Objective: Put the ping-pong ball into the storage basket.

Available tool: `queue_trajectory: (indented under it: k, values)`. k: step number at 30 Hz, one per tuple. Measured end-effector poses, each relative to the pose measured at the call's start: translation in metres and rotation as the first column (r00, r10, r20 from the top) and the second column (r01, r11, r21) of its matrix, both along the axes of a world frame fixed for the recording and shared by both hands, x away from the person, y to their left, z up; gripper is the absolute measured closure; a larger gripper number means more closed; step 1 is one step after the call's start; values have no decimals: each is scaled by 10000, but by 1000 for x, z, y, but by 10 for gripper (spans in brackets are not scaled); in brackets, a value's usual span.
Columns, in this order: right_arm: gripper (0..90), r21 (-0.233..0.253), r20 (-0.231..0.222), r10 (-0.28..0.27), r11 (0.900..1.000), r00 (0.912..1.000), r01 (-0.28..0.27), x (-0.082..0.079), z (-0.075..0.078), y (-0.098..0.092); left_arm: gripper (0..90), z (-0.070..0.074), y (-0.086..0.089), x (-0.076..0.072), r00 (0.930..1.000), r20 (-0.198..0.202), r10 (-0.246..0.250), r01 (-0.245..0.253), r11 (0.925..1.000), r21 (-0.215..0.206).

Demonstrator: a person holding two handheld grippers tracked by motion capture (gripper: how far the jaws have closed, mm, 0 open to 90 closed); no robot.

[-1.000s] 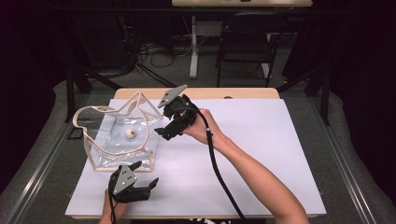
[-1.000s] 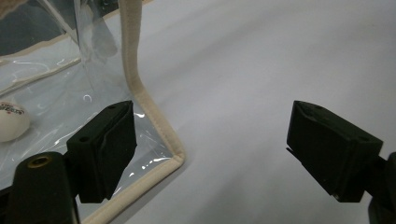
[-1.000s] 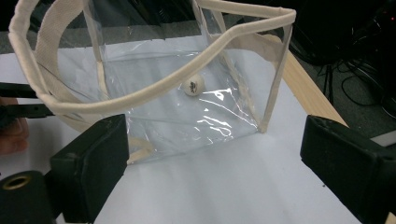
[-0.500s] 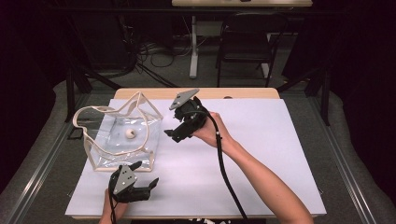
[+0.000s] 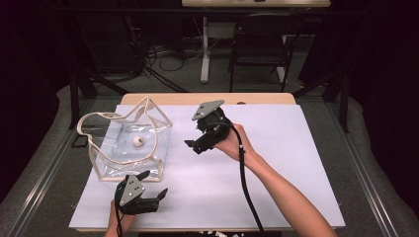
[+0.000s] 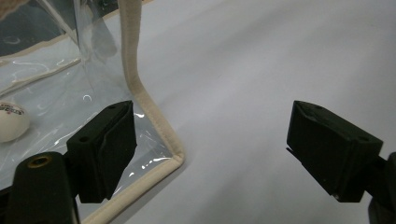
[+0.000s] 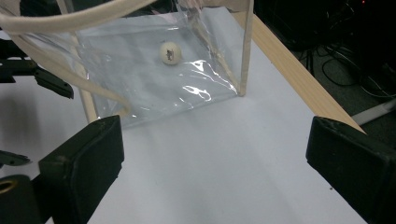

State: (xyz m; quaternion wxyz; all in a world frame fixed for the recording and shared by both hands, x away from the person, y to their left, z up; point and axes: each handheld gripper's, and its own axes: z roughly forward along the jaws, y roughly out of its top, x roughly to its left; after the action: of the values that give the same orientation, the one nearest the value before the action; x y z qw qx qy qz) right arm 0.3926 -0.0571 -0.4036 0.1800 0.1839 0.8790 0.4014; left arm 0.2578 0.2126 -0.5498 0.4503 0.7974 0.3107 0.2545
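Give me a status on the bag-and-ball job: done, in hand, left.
Done: the white ball lies inside the clear bag, which stands open on the table.
In hand: nothing. The right gripper is open, off the bag's right side; the left gripper is open at its near corner.
Left: probably only handling the bag, though neither touches it.

Ball (image 7: pixel 169 52) print illegible; no other txt.
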Motion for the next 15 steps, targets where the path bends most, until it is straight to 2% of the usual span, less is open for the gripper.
queue_trajectory:
  k: [15]
  values:
    - [43,234,15,-508,9984,9987,507,-7,-15,-31,163,0,-1,0,10000,1,1,-1,10000,-21]
